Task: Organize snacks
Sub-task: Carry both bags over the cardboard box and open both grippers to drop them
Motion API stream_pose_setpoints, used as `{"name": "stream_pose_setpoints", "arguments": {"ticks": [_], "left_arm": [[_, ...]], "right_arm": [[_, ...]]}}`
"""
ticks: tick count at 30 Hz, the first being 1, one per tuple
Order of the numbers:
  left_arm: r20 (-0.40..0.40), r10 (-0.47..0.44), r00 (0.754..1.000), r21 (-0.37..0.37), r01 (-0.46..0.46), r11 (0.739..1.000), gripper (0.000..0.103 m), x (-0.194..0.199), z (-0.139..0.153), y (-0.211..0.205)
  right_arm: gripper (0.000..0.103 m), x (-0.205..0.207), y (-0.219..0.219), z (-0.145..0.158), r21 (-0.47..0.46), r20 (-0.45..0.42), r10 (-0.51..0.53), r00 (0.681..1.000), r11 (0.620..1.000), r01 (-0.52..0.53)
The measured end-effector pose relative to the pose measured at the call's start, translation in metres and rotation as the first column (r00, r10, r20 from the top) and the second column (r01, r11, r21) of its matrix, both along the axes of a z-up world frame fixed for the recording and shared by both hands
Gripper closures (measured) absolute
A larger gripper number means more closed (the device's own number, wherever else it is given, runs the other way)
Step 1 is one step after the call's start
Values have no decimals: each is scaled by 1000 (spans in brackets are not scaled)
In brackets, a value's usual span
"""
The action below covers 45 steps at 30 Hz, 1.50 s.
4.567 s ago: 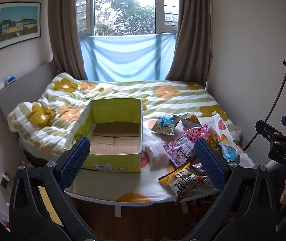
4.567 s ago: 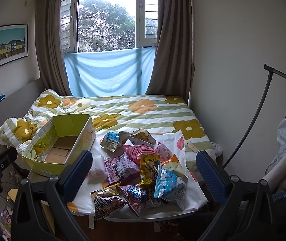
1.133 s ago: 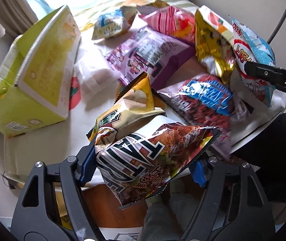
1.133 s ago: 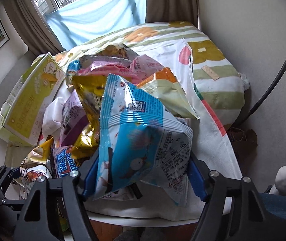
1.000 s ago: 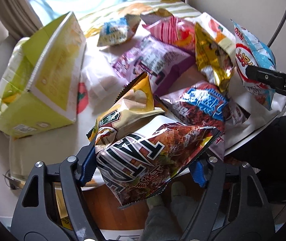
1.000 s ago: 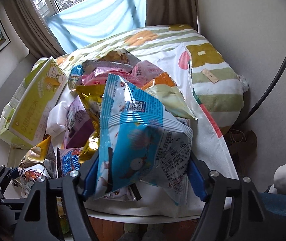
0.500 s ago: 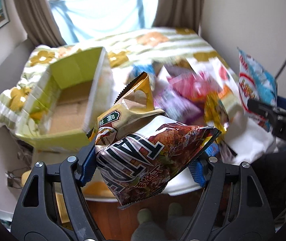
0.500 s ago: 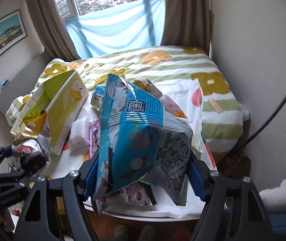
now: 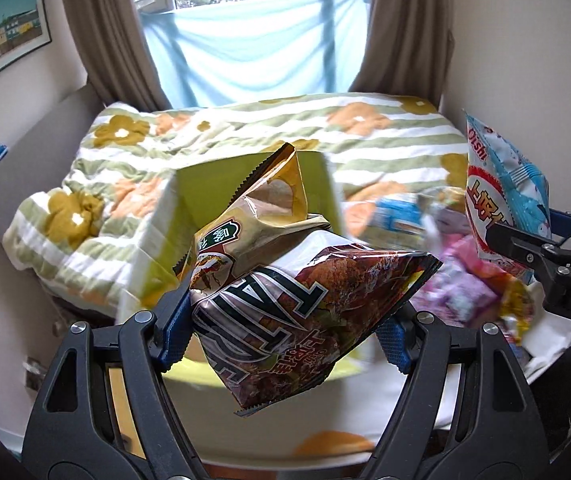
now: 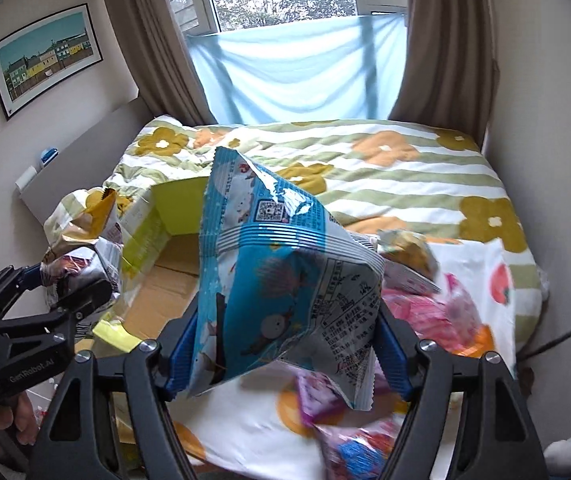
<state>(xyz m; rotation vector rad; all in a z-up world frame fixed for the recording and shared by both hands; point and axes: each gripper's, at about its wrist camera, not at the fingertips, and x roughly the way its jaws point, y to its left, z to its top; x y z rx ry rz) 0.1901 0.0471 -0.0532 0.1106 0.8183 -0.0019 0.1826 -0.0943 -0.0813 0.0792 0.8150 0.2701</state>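
The left gripper (image 9: 285, 332) holds two snack bags at once — a dark red chip bag (image 9: 309, 320) and a gold bag (image 9: 257, 220) lying on top of it. Its jaws pinch both bags from the sides, and the bags are in the air in front of the open yellow-green cardboard box (image 10: 157, 240), which stands on the bed (image 10: 385, 168) with the flowered striped blanket. The right gripper (image 10: 285, 344) holds a light blue snack bag (image 10: 281, 280); its jaws are pressed against the two sides of this bag, and the bag also hangs above the bed, to the right of the box. The box looks empty inside, only the brown cardboard bottom is visible. The remaining snacks (image 10: 437, 312) — pink, purple and other packets — lie in a heap on the bed beside the box, on its right side. Part of the view is blurred.
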Motion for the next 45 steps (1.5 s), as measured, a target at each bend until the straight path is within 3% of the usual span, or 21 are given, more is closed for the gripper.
{"name": "stream_pose_setpoints", "arguments": {"ticks": [10, 19, 22, 24, 25, 32, 39, 45], "left_arm": [[-75, -85, 994, -17, 84, 996, 30, 81, -17, 89], [-133, -172, 976, -67, 164, 984, 29, 151, -47, 116], [-139, -212, 967, -106, 198, 974, 23, 162, -55, 117], [-142, -217, 966, -107, 203, 973, 7, 167, -61, 117], [-142, -215, 966, -101, 202, 974, 5, 168, -64, 117], [-179, -174, 968, -85, 161, 983, 4, 160, -71, 130], [-226, -76, 971, -152, 42, 988, 4, 145, -78, 164], [-220, -25, 975, -150, -8, 989, 4, 139, -72, 173]], "right_arm": [[32, 71, 108, -3, 25, -33, -14, 999, 1000, 14], [31, 121, 145, -15, 18, -70, -60, 996, 998, 61], [31, 135, 152, -21, 14, -80, -64, 995, 998, 65], [31, 141, 152, -24, 10, -95, -70, 993, 997, 71], [31, 145, 152, -28, 7, -105, -74, 992, 997, 76], [31, 155, 155, -41, -16, -149, -66, 987, 998, 65], [31, 163, 164, -47, -33, -161, -18, 987, 999, 13], [30, 168, 177, -49, -33, -149, 20, 989, 999, -25]]}}
